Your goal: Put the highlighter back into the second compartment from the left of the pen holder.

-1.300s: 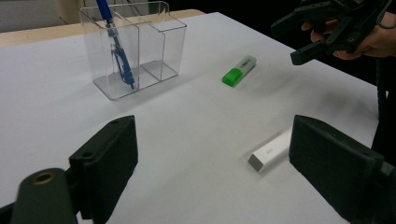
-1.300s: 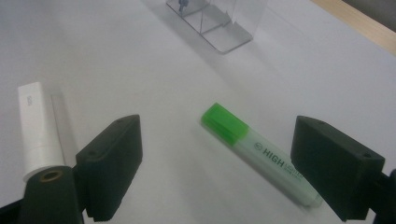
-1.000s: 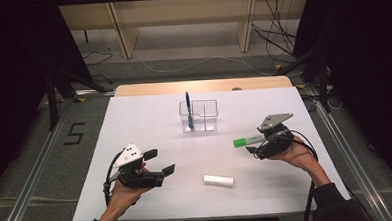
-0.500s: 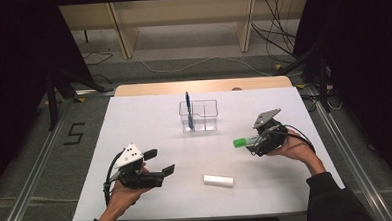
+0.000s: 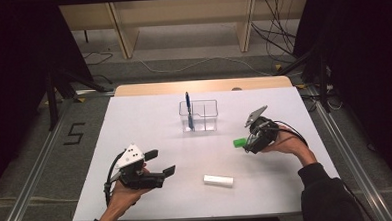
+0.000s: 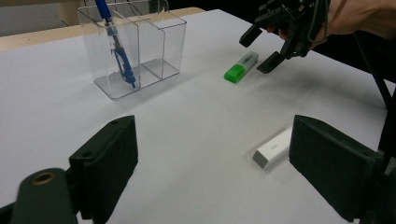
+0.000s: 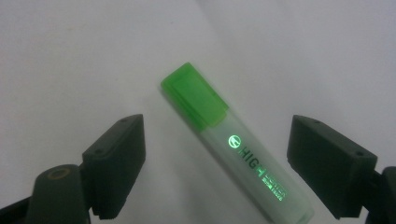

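Right gripper (image 7: pixel 215 154) with jaws apart, straddling the green highlighter (image 7: pixel 236 149), which lies on the surface (image 7: pixel 70 56) between them, ungrasped. Left gripper (image 6: pixel 224 158) idle, jaws apart. Grasp and placement remain.

High view: white table (image 5: pixel 149 122) evenly lit from overhead, surroundings fall to near black; soft, short shadows. Image slightly soft and grainy. Left gripper view: far objects reasonably sharp, near black jaws blurred. Right gripper view: dimmer, grey cast, faint vignetting at corners; print on the green highlighter (image 7: pixel 233 142) glows bright, edges soft.
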Tool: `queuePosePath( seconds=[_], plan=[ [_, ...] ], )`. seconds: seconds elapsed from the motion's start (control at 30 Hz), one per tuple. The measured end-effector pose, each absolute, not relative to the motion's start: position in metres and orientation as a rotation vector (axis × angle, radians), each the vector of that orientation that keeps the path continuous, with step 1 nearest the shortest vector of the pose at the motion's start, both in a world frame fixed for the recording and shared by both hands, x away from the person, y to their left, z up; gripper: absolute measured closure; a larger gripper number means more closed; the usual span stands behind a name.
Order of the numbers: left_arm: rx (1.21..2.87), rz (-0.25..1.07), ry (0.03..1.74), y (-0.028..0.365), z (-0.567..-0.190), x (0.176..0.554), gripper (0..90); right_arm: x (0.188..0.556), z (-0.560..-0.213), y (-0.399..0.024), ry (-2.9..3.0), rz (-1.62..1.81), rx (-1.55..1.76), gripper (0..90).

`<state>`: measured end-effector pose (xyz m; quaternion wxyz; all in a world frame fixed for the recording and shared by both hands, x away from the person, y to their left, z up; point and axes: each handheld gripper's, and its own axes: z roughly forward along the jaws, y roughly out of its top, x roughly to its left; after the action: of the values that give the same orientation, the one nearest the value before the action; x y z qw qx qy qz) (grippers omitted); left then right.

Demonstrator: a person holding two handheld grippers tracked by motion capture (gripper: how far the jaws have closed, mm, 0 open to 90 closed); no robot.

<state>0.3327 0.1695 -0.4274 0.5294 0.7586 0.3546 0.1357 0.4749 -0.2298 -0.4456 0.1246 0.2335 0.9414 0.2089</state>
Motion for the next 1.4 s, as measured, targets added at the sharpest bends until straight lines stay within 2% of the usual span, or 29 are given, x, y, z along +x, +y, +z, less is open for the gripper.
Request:
queuePosePath(
  seconds=[1.4],
  plan=[
    [1.819, 0.328, 0.845, 0.17, -0.427, 0.333, 15.1, 0.499, -0.459, -0.218, 2.869, 0.417, 0.665, 34.5]
  ],
)
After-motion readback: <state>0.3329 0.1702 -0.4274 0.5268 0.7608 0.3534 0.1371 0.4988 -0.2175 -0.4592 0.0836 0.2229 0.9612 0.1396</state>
